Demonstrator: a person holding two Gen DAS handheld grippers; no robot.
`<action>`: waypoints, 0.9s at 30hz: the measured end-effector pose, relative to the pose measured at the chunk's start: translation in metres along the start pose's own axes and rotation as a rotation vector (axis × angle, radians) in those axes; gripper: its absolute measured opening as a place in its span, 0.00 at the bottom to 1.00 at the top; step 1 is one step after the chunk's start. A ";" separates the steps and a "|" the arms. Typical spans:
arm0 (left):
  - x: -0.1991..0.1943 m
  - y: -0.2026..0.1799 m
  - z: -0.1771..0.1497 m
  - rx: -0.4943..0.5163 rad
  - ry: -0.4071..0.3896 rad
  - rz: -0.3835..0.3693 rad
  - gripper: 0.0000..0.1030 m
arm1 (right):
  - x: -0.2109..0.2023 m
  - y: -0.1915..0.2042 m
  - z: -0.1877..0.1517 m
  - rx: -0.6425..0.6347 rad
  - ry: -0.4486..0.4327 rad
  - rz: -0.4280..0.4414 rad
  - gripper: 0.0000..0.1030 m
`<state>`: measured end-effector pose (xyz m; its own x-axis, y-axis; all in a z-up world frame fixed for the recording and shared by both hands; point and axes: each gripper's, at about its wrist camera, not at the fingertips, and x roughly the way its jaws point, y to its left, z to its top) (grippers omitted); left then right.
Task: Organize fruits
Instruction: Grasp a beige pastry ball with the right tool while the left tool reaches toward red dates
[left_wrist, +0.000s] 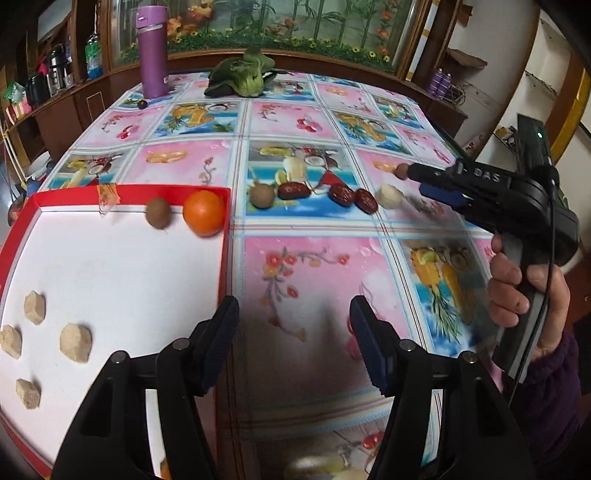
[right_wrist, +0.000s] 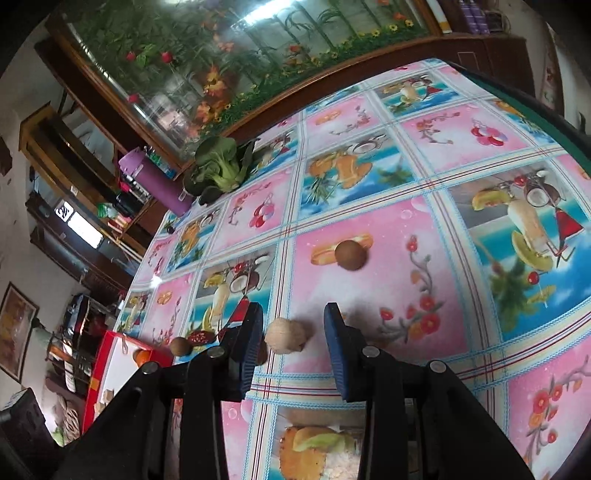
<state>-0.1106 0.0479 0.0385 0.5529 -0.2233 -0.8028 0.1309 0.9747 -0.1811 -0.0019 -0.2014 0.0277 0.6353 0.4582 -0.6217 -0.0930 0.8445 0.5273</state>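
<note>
Right wrist view, right hand-held gripper (right_wrist: 293, 349) tilted, gaping around pale fruit (right_wrist: 286, 336)

My grippers are black plastic with ribbed blue fingers (left_wrist: 369, 343) and silver pivot screws. My right gripper (left_wrist: 436, 181) reads "DAS" and trails a black cable. My sleeve (left_wrist: 554, 398) is dark purple.

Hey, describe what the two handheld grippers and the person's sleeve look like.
Both grippers, left gripper and right gripper, have black plastic bodies with silver pivot bolts and ribbed dark-blue pads on the jaws. The right one carries white "DAS" lettering, a green indicator light and a thin black cable. The sleeve is dark purple knit.
</note>
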 end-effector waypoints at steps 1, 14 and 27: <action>0.001 0.002 0.002 -0.004 -0.007 -0.009 0.62 | -0.001 -0.005 0.001 0.022 -0.001 0.015 0.33; 0.017 0.039 0.027 -0.062 -0.028 0.040 0.58 | -0.012 -0.026 0.007 0.098 -0.048 -0.014 0.33; 0.007 0.008 0.039 0.153 -0.111 0.075 0.58 | 0.009 0.006 -0.003 -0.057 0.034 -0.026 0.34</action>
<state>-0.0734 0.0538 0.0534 0.6518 -0.1577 -0.7418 0.2048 0.9784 -0.0281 0.0005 -0.1911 0.0237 0.6114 0.4443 -0.6548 -0.1213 0.8703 0.4773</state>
